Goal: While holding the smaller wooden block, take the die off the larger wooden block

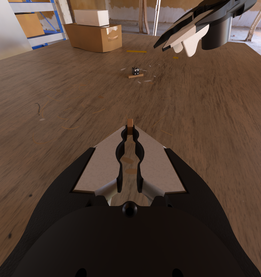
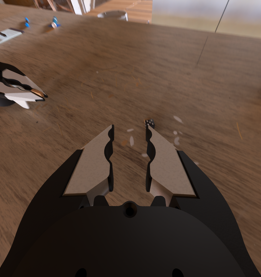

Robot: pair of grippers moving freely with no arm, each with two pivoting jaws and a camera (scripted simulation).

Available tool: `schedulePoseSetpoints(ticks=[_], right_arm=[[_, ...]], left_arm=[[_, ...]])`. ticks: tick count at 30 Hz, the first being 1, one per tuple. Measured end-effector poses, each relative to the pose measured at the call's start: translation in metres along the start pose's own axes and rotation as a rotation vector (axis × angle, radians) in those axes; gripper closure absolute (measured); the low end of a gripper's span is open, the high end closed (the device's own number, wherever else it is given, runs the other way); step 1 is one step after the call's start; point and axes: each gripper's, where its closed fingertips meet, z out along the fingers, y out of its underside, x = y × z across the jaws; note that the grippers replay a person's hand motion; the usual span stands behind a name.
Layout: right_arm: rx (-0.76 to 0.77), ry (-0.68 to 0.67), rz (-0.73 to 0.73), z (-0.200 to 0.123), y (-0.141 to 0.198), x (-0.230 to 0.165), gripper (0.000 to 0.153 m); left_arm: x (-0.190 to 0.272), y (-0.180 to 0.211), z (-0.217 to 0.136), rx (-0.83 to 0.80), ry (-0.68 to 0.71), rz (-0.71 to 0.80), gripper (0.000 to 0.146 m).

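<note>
My left gripper (image 1: 130,127) is shut on the smaller wooden block (image 1: 130,124), a small tan piece that stands upright between the fingertips above the table. Farther ahead a black die (image 1: 135,70) with white pips sits on the larger wooden block (image 1: 135,76), a flat tan slab on the table. My right gripper (image 2: 129,127) is open and empty. It hovers above the table, and the die (image 2: 150,123) shows just past its right fingertip. In the left wrist view the right gripper (image 1: 165,45) hangs at the upper right, above and behind the die. The left gripper (image 2: 41,95) shows at the left of the right wrist view.
A cardboard box (image 1: 95,37) with a white box (image 1: 91,17) on top stands at the far left of the wooden table (image 1: 201,119). Blue shelving (image 1: 37,22) stands behind it. White flecks and yellow tape strips (image 1: 136,51) lie near the die. Small blue items (image 2: 55,23) lie far off.
</note>
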Motion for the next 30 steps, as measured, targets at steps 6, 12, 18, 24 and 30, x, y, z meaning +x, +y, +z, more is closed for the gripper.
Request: schedulePoseSetpoints(ticks=[6, 12, 18, 24, 30], right_arm=[[-0.219, 0.011, -0.032, 0.013, 0.024, 0.018, 0.11], [-0.349, -0.028, -0.107, 0.044, 0.028, 0.031, 0.108], [-0.413, -0.081, -0.114, 0.065, 0.035, 0.036, 0.105], [-0.394, -0.105, -0.117, 0.068, 0.033, 0.036, 0.126], [-0.378, -0.113, -0.109, 0.068, 0.034, 0.035, 0.137]], left_arm=[[0.0, 0.0, 0.0, -0.001, 0.002, -0.011, 0.14], [0.0, 0.0, 0.0, 0.002, 0.007, -0.016, 0.14], [-0.001, 0.0, 0.0, 0.007, 0.018, -0.031, 0.14], [0.0, 0.0, -0.001, 0.01, 0.023, -0.037, 0.14], [-0.001, 0.0, 0.0, 0.009, 0.018, -0.031, 0.14]])
